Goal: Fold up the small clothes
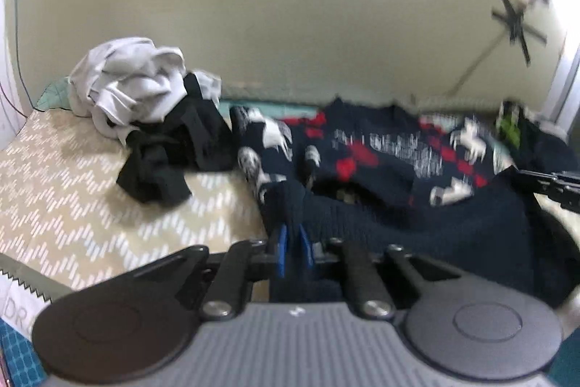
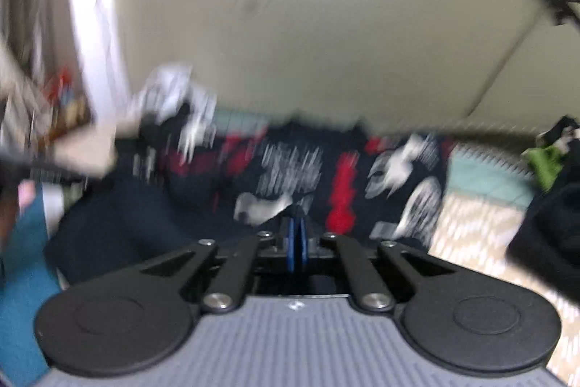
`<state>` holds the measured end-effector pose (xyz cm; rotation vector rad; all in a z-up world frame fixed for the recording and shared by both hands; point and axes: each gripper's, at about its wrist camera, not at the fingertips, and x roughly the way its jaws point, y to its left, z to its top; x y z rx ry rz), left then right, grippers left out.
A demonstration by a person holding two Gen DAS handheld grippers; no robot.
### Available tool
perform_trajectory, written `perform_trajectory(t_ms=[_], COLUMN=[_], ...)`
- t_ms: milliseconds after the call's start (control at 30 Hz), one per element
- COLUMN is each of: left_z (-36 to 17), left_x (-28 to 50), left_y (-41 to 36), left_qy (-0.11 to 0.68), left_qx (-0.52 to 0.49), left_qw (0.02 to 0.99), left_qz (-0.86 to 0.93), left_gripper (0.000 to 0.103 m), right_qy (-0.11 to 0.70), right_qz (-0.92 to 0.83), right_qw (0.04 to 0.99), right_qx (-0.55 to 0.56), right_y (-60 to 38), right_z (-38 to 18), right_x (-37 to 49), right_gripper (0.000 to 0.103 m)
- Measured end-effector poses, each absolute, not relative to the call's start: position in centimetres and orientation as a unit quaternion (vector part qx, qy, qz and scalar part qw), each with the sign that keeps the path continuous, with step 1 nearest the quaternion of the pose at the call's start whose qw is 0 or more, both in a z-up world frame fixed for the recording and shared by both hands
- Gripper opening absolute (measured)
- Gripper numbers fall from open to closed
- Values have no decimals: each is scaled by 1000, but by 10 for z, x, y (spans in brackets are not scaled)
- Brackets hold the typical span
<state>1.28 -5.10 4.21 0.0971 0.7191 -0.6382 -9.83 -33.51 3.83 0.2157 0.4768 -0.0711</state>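
Left wrist: my left gripper (image 1: pixel 294 234) pinches a fold of the navy sweater (image 1: pixel 391 169), which lies across the bed (image 1: pixel 72 176) right of a grey-and-black pile (image 1: pixel 145 111).

Right wrist, blurred: my right gripper (image 2: pixel 296 234) is pressed together on the sweater's (image 2: pixel 290 169) near edge.

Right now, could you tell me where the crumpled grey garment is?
In the left wrist view, the grey garment is bunched at far left against the wall, atop the black clothes beside the patterned sweater.
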Motion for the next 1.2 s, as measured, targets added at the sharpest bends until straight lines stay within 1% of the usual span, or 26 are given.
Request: perform_trajectory(t_ms=[67, 100, 133, 167, 200, 233, 267, 300, 333, 367, 400, 433, 500, 600, 667, 733, 767, 800, 833, 967, 1000, 1033, 1067, 1100, 1200], left_z=[39, 32, 25, 19, 20, 24, 28, 33, 37, 38, 39, 38, 33, 29, 27, 22, 20, 21, 23, 37, 40, 42, 43, 42, 38], left_x=[25, 32, 39, 43, 42, 38, 33, 27, 20, 15, 9, 4, -8, -23, -33, -36, -37, -38, -36, -27, -27, -27, -27, -26, -27], left_y=[-58, -64, -70, -73, -70, -65, -57, -46, -34, -25, -15, -8, 2, 1, -4, -8, -9, -8, -6, 14, 17, 19, 20, 20, 20], left_qy=[356, 364, 375, 390, 389, 387, 381, 374, 372, 376, 384, 394, 417, 435, 439, 447, 446, 443, 444, 438, 434, 431, 431, 433, 439], left_qx=[45, 50, 58, 64, 63, 61, 56, 48, 40, 33, 26, 20, 11, 6, 6, 9, 17, 19, 17, -22, -26, -27, -26, -25, -22], left_qw=[885, 882, 878, 874, 875, 875, 877, 881, 881, 879, 874, 869, 856, 841, 836, 830, 834, 836, 837, 839, 841, 843, 844, 843, 841], left_qz=[-298, -295, -291, -282, -280, -283, -287, -287, -288, -292, -296, -299, -306, -321, -330, -333, -324, -322, -321, -322, -321, -320, -319, -317, -313], left_gripper=[9, 10, 15, 16, 23, 39, 46, 55, 57, 57, 60, 64, 66, 65, 59, 29, 27, 20, 16, 12, 12, 12, 12, 12, 12], right_qy=[220, 232, 254, 285, 305, 296, 275, 254, 238, 226, 219, 215, 225, 243, 242, 237, 228, 226, 227, 239, 242, 249, 258, 257, 231], right_qz=[-59, -70, -80, -81, -69, -61, -54, -47, -48, -60, -72, -79, -85, -83, -72, -66, -68, -69, -67, -55, -53, -56, -73, -84, -104], right_qw=[965, 961, 956, 948, 941, 942, 946, 948, 948, 947, 945, 943, 932, 911, 901, 895, 898, 898, 898, 900, 904, 908, 914, 919, 932], right_qx=[132, 131, 123, 118, 127, 142, 163, 185, 205, 221, 231, 243, 273, 323, 354, 371, 371, 370, 371, 359, 348, 331, 304, 287, 258], right_y=[-346, -347, -345, -345, -347, -351, -358, -367, -375, -381, -385, -389, -393, -392, -386, -378, -373, -371, -370, -364, -361, -358, -353, -350, -349], right_z=[38, 32, 21, 9, 4, 8, 14, 22, 26, 31, 32, 31, 24, 3, -10, -18, -19, -19, -18, -13, -11, -10, -7, -3, 17], right_x=[-91, -83, -74, -67, -64, -72, -86, -102, -117, -136, -150, -169, -197, -222, -232, -238, -242, -242, -242, -235, -234, -230, -230, -232, -247], right_gripper=[0, 0, 0, 0, 0, 1, 4, 16, 36, 45, 50, 50, 50, 50, 50, 50, 50, 50, 50, 50, 39, 20, 11, 6, 5])
